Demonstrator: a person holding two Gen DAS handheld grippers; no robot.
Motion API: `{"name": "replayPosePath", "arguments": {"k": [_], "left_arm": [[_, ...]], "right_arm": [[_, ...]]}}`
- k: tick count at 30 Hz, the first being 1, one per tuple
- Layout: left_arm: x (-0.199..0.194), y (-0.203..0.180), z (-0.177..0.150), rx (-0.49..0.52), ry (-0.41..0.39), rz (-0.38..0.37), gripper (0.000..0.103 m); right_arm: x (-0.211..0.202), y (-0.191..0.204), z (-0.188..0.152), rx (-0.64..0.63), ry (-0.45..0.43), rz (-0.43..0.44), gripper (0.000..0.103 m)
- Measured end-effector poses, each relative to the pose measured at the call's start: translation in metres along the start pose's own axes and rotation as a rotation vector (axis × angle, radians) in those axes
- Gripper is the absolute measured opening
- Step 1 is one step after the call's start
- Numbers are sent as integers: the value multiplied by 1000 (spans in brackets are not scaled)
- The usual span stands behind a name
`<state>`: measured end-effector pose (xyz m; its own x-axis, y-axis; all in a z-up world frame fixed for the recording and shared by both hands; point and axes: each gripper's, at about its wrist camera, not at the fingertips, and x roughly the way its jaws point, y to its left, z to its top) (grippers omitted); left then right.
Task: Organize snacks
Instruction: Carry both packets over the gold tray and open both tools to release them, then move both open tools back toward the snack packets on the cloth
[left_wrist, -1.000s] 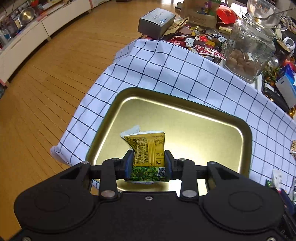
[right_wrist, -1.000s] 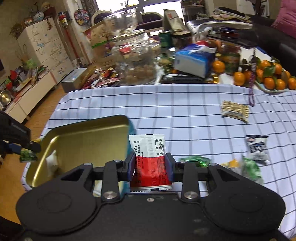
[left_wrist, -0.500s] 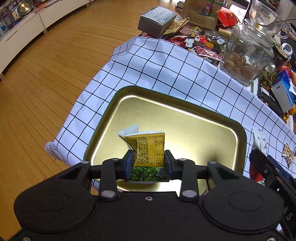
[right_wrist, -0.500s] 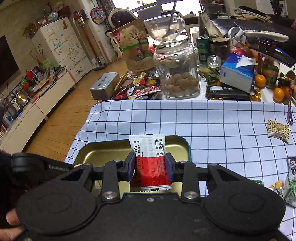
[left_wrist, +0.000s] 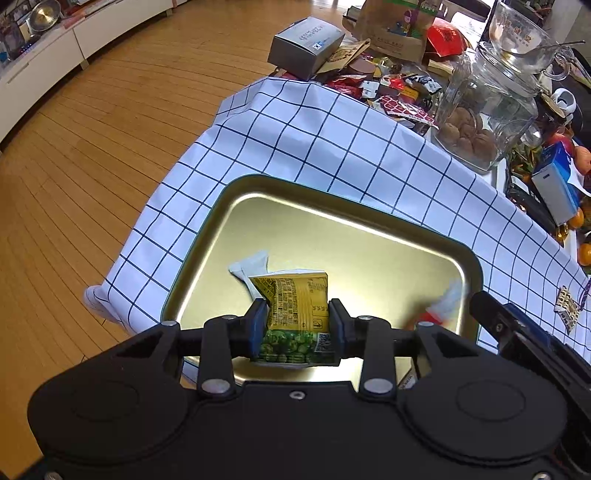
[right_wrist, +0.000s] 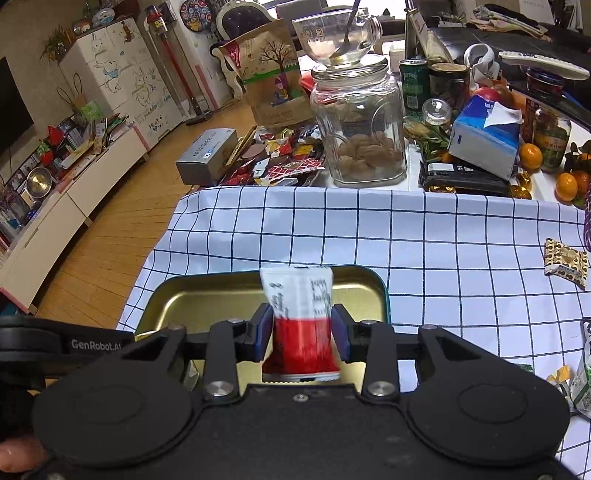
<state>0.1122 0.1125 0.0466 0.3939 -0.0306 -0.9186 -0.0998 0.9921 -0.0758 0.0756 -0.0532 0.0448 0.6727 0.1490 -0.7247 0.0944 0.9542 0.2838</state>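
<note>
The gold tray (left_wrist: 369, 236) sits on the checked cloth (left_wrist: 332, 147) at the table's corner. Over the tray's near edge, the left gripper (left_wrist: 297, 323) has its jaws clamped on a yellow and green packet (left_wrist: 295, 314), which stands upright between the pads. A white packet (left_wrist: 251, 264) lies on the tray floor just behind it. The right gripper (right_wrist: 301, 334) hangs over the tray's near right part with a red and white packet (right_wrist: 299, 321) between its jaws, which are opening; the packet looks blurred, and a gap shows beside the left pad. Right of the tray, a brown patterned packet (right_wrist: 565, 260) lies on the cloth. Beyond the tray's far side stands a glass jar (right_wrist: 360, 129).
</note>
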Motion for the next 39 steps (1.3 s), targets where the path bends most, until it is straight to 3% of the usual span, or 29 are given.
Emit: {"name": "replayPosePath", "arguments": {"k": [5,12,20,28,39], "left_arm": [[-1,-1,-1,6,-7,-2,46],[1,-2,-1,5,34,-76,46],[-3,-6,-3,20,5,-51,46],[-15,-23,-7,85,-113,26,46],[-18,-50,-7,24,-167,-10,46]], "right_arm": [[0,0,-3,-8,1,-5,38],[1,-2,-11,-22,11,-9,38],[1,-7,-18,-16,20,-12,38],[-5,-15,-28,-17,33,-19,38],[-23,-62,-46,-70,35,-75,44]]}}
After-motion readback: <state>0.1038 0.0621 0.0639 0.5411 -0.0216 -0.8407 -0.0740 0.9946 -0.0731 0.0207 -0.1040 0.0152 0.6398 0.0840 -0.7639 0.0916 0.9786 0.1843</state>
